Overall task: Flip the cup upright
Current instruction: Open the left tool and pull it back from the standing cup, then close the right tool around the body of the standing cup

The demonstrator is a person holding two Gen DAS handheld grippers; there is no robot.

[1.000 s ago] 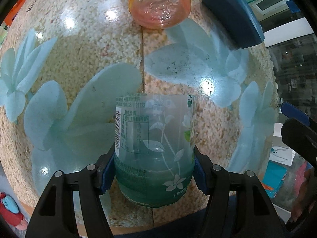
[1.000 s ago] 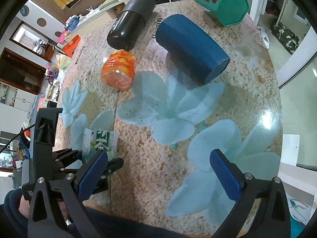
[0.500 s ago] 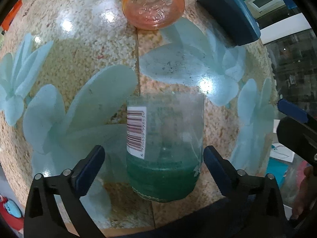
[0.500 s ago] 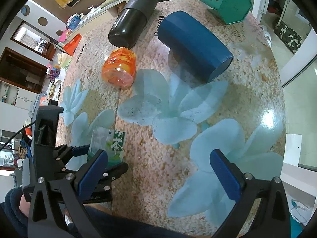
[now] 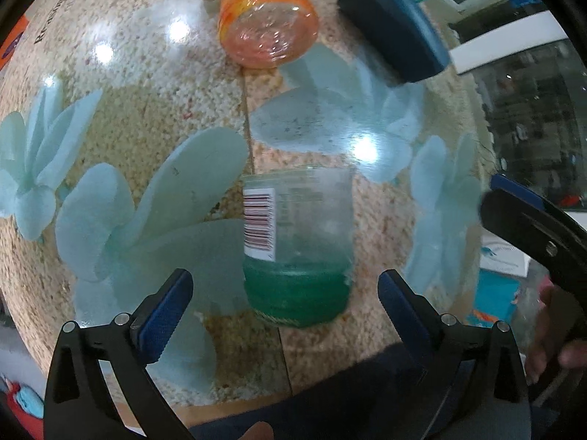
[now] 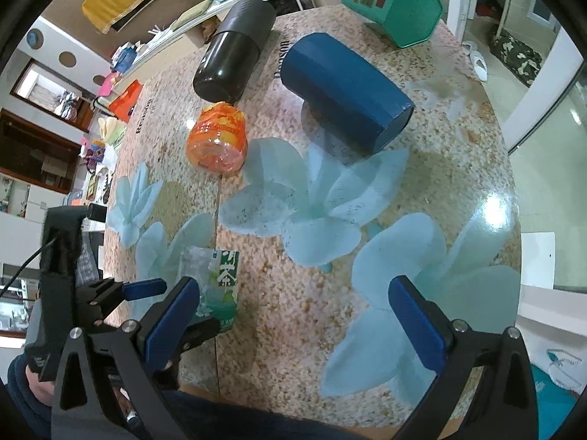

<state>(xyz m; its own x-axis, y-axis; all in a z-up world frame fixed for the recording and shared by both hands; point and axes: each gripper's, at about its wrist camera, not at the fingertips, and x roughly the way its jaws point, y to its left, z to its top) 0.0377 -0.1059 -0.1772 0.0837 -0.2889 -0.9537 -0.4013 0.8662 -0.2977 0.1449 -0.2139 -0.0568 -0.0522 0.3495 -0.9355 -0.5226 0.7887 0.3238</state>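
A clear plastic cup with a green base, barcode and flower print (image 5: 297, 253) stands upright on the table near its front edge. My left gripper (image 5: 282, 299) is open, its blue pads on either side of the cup's base and apart from it. The cup also shows in the right wrist view (image 6: 214, 286), with the left gripper (image 6: 161, 304) beside it. My right gripper (image 6: 293, 315) is open and empty over the table to the right of the cup.
On the round flower-patterned table (image 6: 440, 168) lie an orange cup (image 6: 218, 143), a dark blue cup (image 6: 345, 91), a black cup (image 6: 234, 62) and a teal octagonal cup (image 6: 392, 3), all on their sides. The table edge is close in front.
My left gripper has let go of the clear cup, opened wide and drawn back a little. The cup stays standing. The right gripper has barely moved.
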